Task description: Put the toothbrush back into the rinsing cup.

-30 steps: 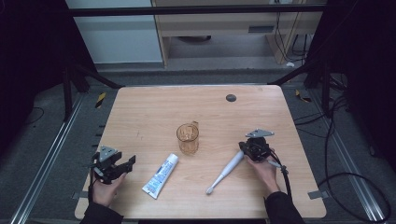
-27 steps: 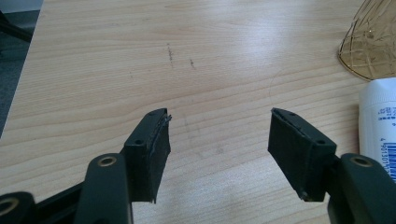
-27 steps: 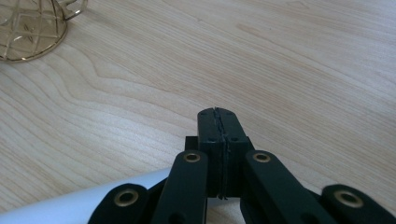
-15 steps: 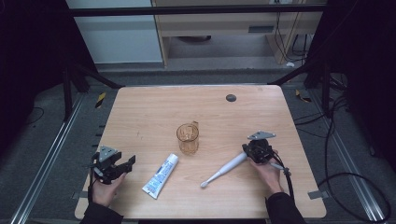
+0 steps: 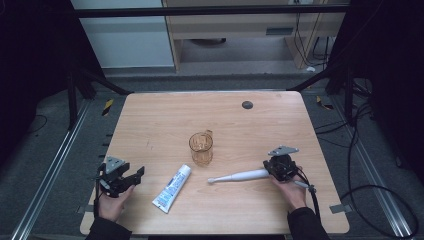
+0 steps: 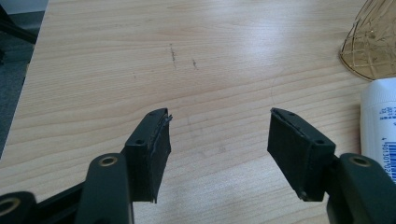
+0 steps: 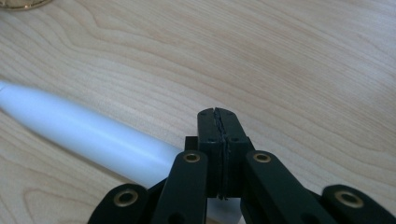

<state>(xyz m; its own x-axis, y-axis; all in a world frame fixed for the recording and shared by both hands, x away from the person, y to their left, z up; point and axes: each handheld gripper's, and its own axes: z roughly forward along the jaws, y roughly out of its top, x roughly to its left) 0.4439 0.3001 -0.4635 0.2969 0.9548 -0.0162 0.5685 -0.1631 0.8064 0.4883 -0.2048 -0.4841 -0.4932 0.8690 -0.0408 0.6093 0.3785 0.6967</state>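
The right tongs (image 5: 272, 170) are pressed together, nothing between them, their side resting against the butt of the white electric toothbrush (image 5: 239, 176), which lies flat on the table (image 5: 150, 125) at near right, head pointing left; likely they push it round rather than lift it. The left tongs (image 5: 129, 176) stand apart and idle at the near left. The toothpaste tube (image 5: 172, 187) lies between them, with the amber cup (image 5: 201, 148) upright just beyond.
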